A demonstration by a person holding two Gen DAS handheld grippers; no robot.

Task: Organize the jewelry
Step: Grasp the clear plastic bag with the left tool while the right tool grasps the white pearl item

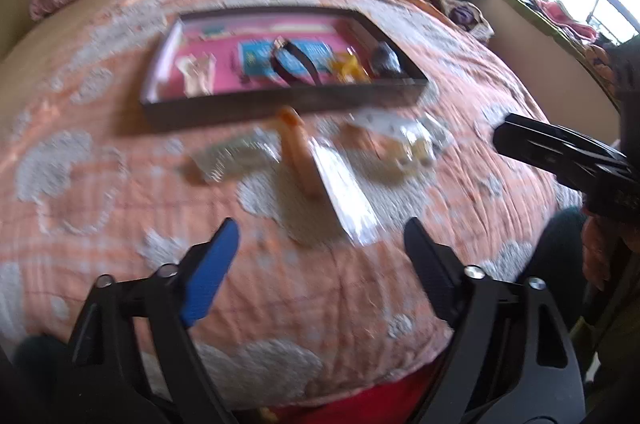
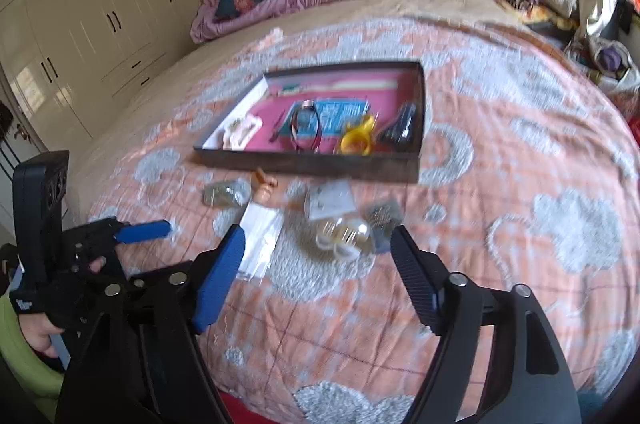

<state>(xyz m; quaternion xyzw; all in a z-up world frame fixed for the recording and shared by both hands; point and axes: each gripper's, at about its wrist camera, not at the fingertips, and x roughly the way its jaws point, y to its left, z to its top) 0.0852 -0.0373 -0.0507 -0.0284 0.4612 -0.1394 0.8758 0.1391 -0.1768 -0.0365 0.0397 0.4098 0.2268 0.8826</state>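
2 hand-held grippers hover over a quilted bed with the jewelry only partly sorted. The left gripper and the right gripper each have their fingers spread wide apart and hold nothing.

A shallow dark tray with a pink lining sits in the middle of the bed and already holds, as far as the blur allows, about 5 things: a pale piece at its left end, a blue card, a dark loop lying over that card, a yellow ring-shaped piece and a dark item at its right end.

Outside the tray, just in front of its near wall, roughly 6 items are still loose on the quilt: a small greyish packet, an orange piece, a flat clear sleeve, a white-carded bag, a clear bag with pale rings and a dark beaded packet. By this count the job looks about half done.
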